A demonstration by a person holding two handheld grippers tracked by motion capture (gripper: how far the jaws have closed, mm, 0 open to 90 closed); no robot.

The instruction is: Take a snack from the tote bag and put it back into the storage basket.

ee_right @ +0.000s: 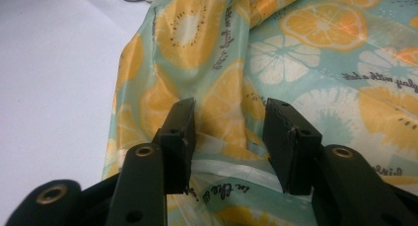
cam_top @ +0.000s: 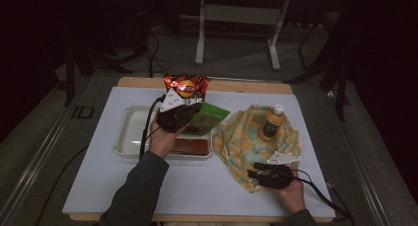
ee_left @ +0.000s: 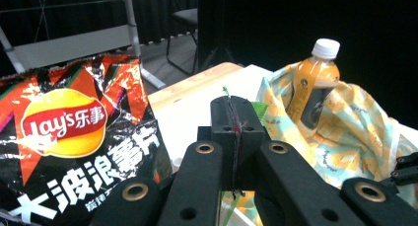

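Crinkled foil chip bag [cam_top: 186,87] beside soft fruit-print bag [cam_top: 245,137].

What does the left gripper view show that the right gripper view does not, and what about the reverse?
Left gripper view: a chips bag, a bottle with a white cap, and the left hand-held gripper shut on a thin green packet edge. Right gripper view: the right hand-held gripper with open jaws, and small printed writing up close. Both: the fruit-print bag.
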